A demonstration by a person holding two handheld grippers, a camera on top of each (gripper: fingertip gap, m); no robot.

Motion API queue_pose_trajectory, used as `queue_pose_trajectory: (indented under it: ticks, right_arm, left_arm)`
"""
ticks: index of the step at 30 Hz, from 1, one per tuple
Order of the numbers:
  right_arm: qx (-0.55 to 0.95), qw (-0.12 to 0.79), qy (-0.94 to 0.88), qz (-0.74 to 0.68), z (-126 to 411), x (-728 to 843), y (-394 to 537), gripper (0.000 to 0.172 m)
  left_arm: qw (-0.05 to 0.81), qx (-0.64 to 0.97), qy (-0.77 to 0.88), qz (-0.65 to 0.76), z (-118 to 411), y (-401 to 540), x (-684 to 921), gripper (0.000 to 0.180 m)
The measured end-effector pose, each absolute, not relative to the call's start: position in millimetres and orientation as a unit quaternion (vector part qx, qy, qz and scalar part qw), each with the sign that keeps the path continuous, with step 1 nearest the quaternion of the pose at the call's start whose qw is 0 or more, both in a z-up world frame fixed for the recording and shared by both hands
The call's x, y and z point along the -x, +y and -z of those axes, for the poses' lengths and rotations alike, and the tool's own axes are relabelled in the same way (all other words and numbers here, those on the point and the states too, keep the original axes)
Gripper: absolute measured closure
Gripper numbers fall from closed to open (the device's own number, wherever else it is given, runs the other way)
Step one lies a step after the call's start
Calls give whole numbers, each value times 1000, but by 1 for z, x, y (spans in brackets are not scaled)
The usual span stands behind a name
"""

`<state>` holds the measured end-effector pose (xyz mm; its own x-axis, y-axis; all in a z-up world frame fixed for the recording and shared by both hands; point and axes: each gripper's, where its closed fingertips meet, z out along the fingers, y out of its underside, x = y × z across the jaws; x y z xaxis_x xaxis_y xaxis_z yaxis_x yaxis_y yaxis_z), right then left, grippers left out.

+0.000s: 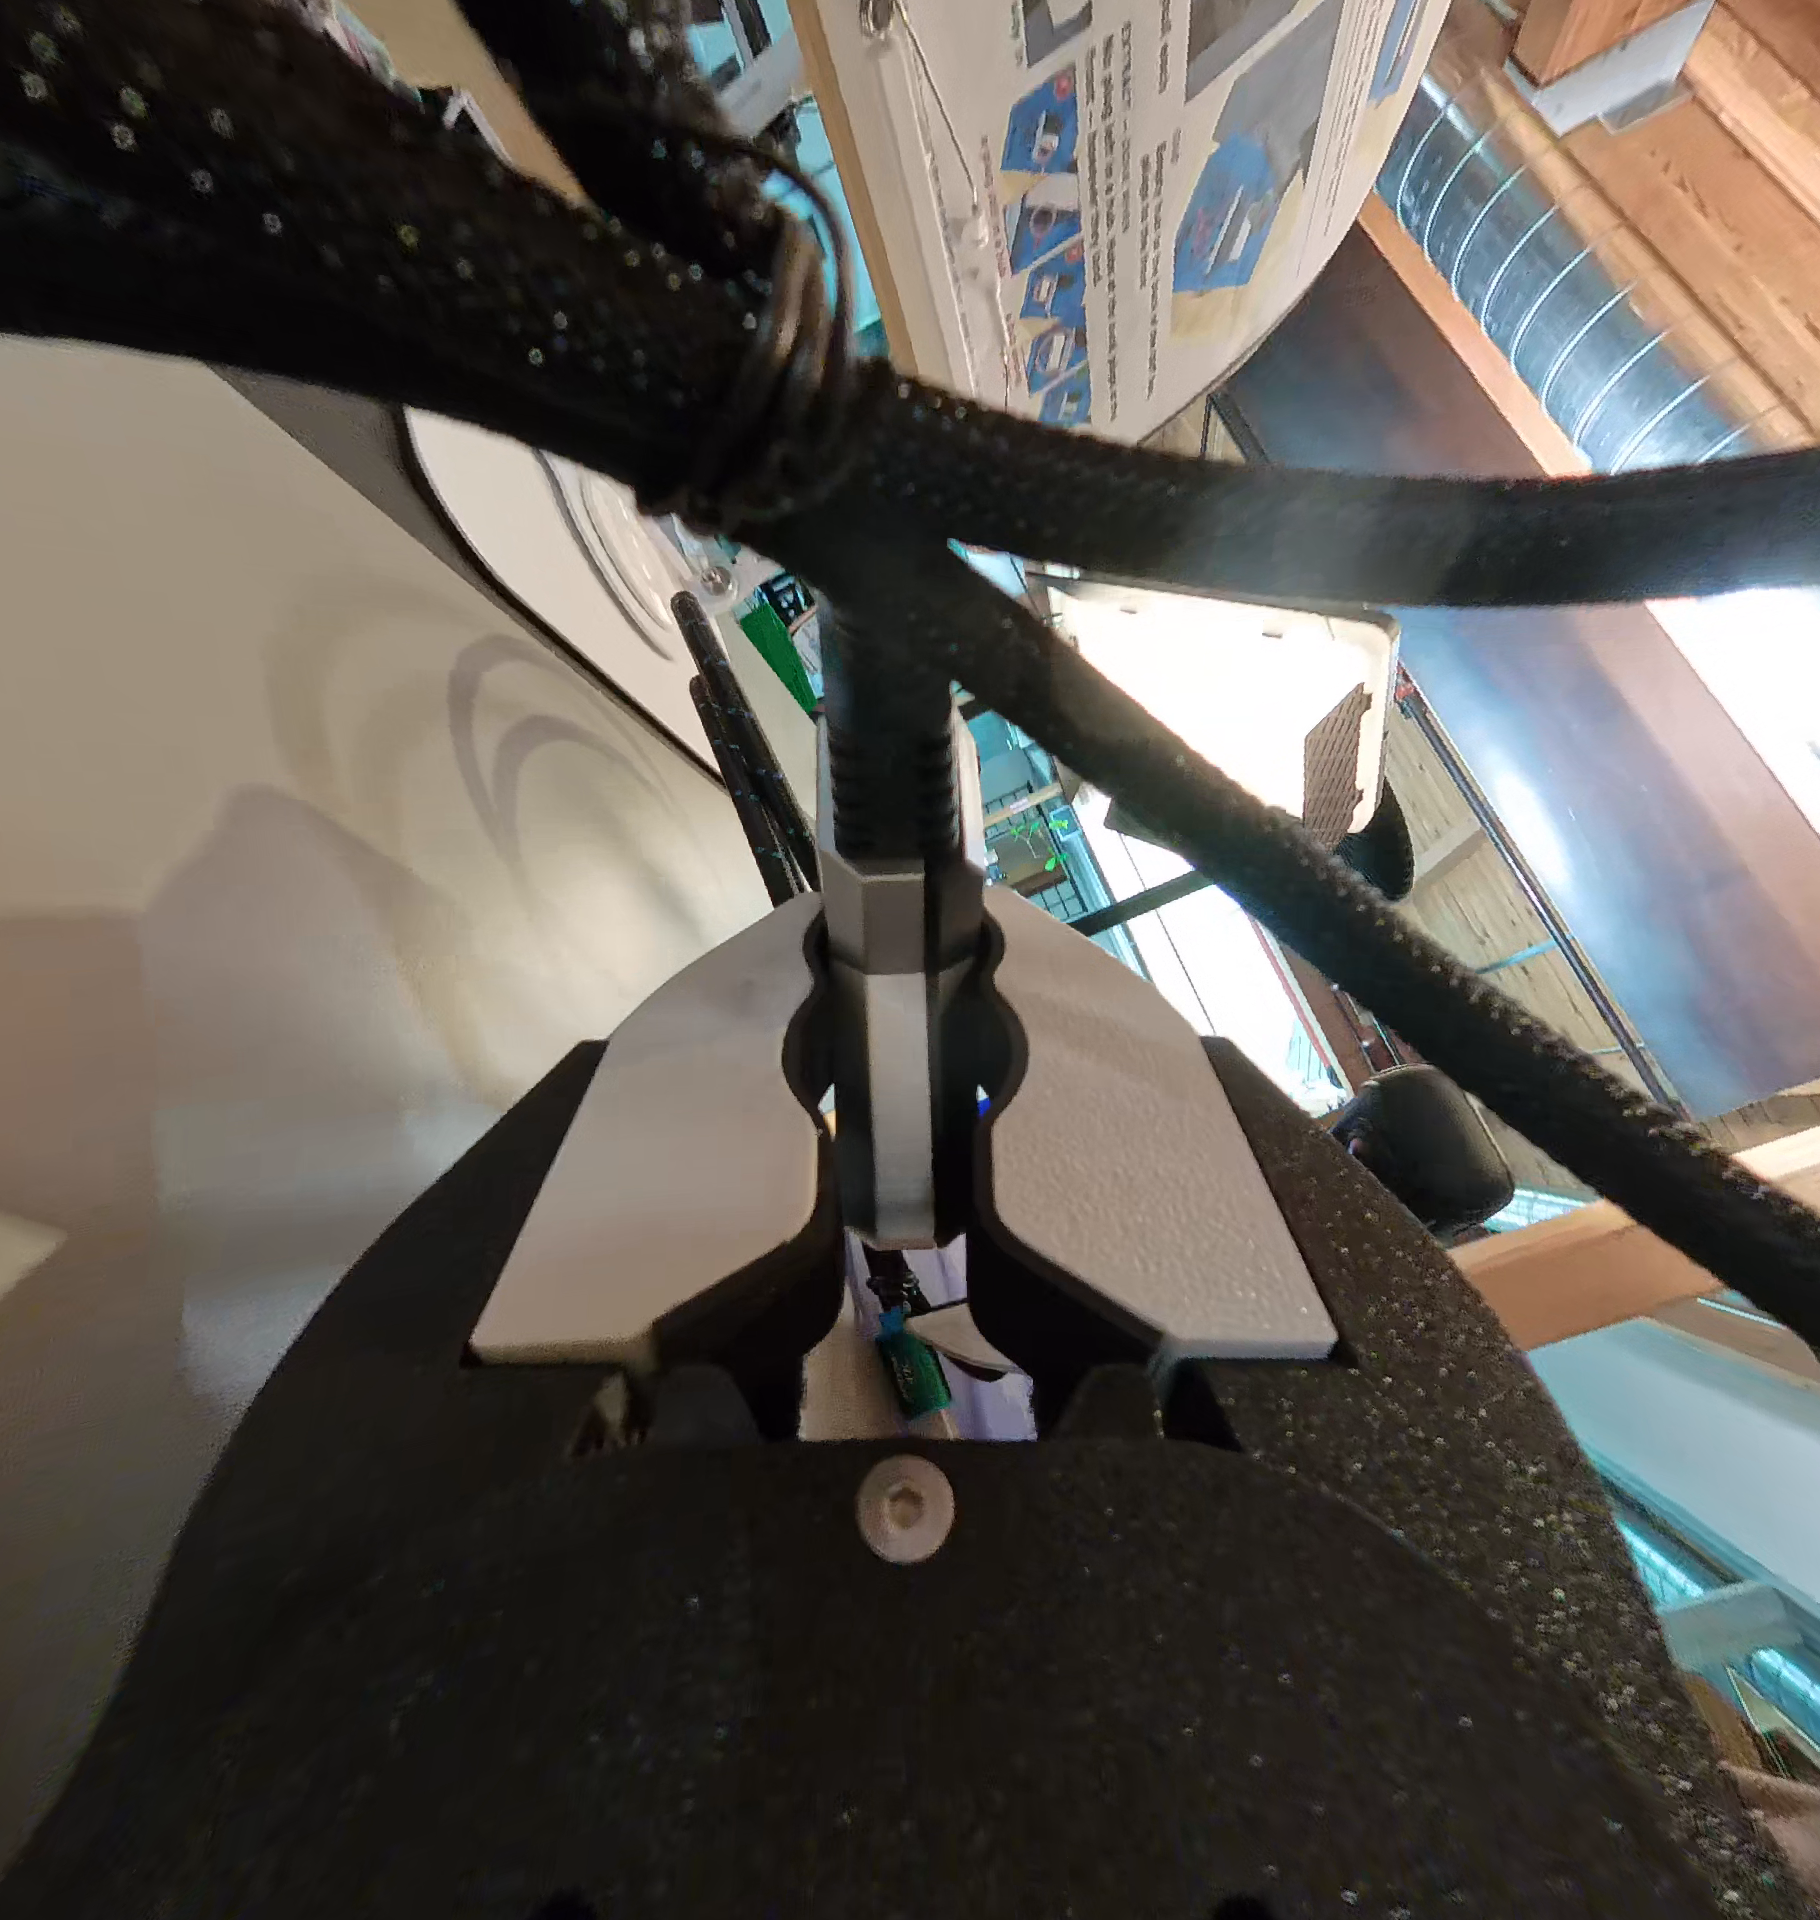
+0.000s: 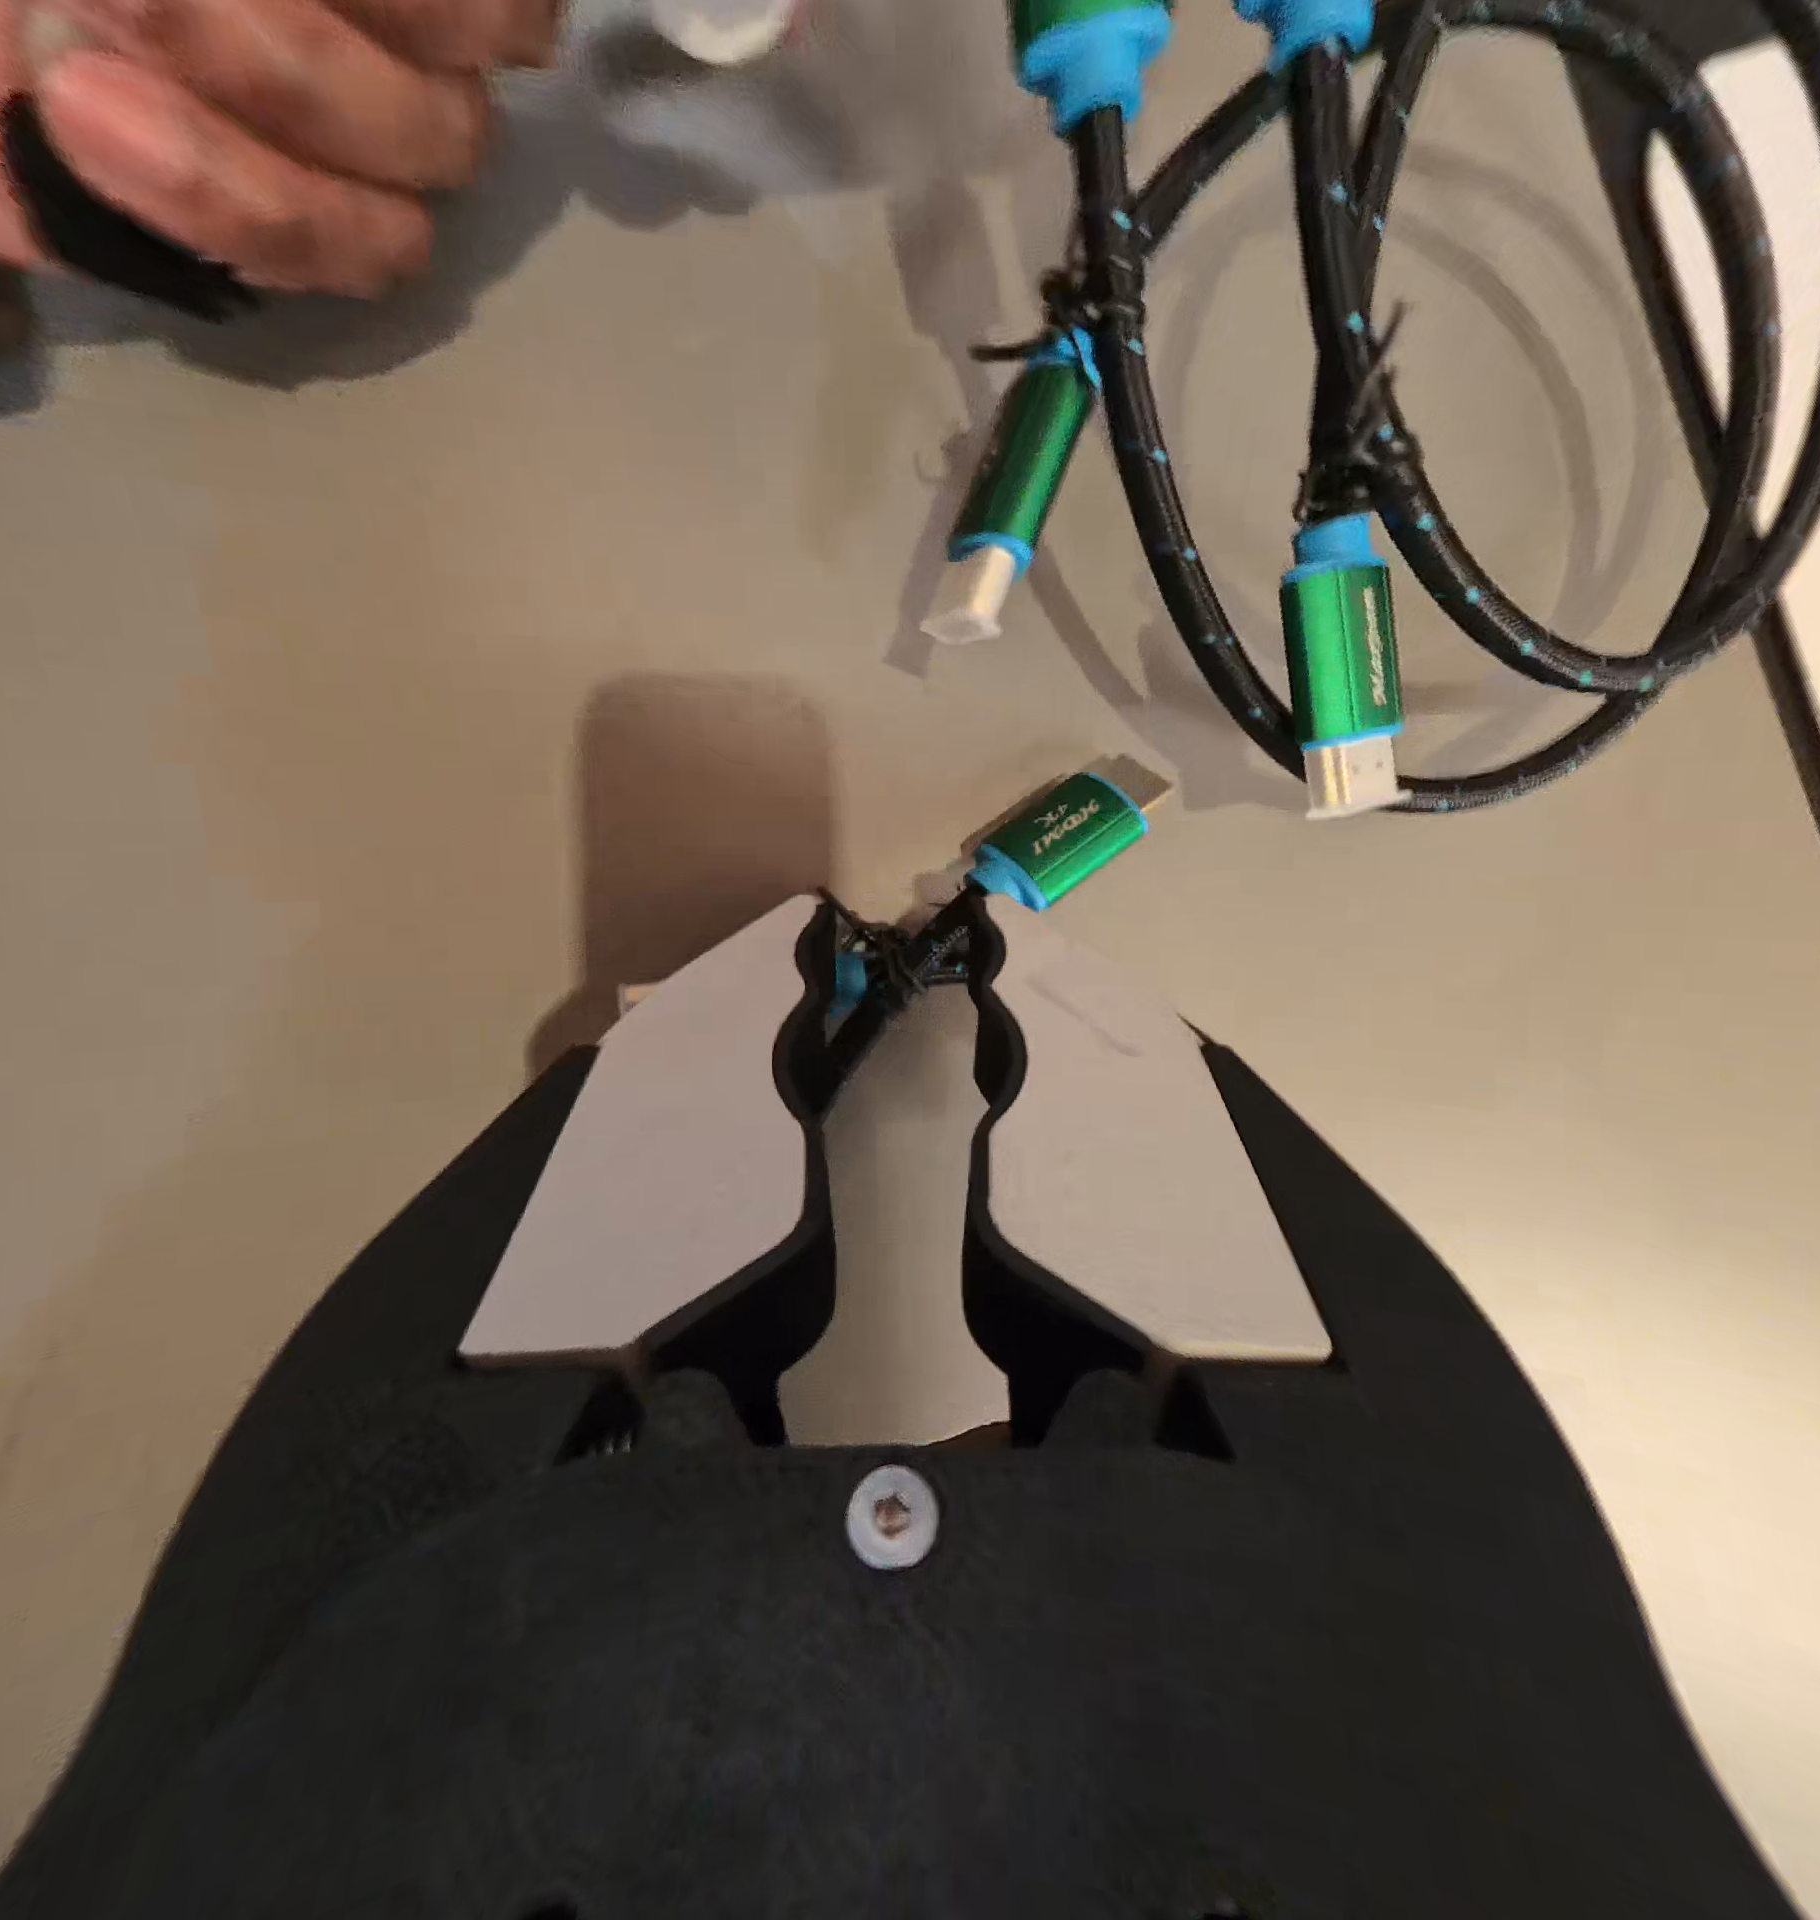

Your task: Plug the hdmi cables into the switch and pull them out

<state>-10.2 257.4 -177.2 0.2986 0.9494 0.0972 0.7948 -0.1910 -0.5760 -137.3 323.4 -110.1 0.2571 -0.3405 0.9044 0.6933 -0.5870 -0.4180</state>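
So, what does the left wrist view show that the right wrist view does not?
Only the left wrist view: its tongs closed on a grey connector housing with a black ribbed strain relief, thick black braided cables crossing close overhead, a poster and wooden beams.

Only the right wrist view: a person's hand, green plugs with blue collars loose on the beige tabletop, and tongs around a tied braided cable behind another green plug.

Both: black-and-white tongs, black braided cable, a pale surface.
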Motion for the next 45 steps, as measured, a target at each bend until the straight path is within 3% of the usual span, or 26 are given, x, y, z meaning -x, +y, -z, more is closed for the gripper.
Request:
queue_pose_trajectory:
  ticks: [1,12,17,23,34,41,44,45]
  right_arm:
    - [771,274,-560,-129,179,12,262,148]
    - [812,317,-489,-21,185,10,295,138]
    - [778,237,-569,-118,185,9,255,150]
    - [764,215,-600,-100,185,-3,246,140]
    - [802,253,-541,-21,186,8,271,129]
    - [849,319,-416,-68,155,16,288,133]
    - [862,292,-413,-30,178,13,289,127]
    - [860,287,-421,-29,185,16,287,133]
  left_arm:
    - [438,661,-138,594,110,324,140,158]
    - [440,647,-157,603,109,325,147,159]
    - [438,647,-158,604,109,326,146,159]
    - [437,661,-148,591,112,326,138,159]
    - [441,657,-153,592,111,326,138,159]
    - [442,650,-157,598,109,326,140,159]
    - [443,652,-158,595,110,326,140,159]
    - [443,652,-159,595,110,326,140,158]
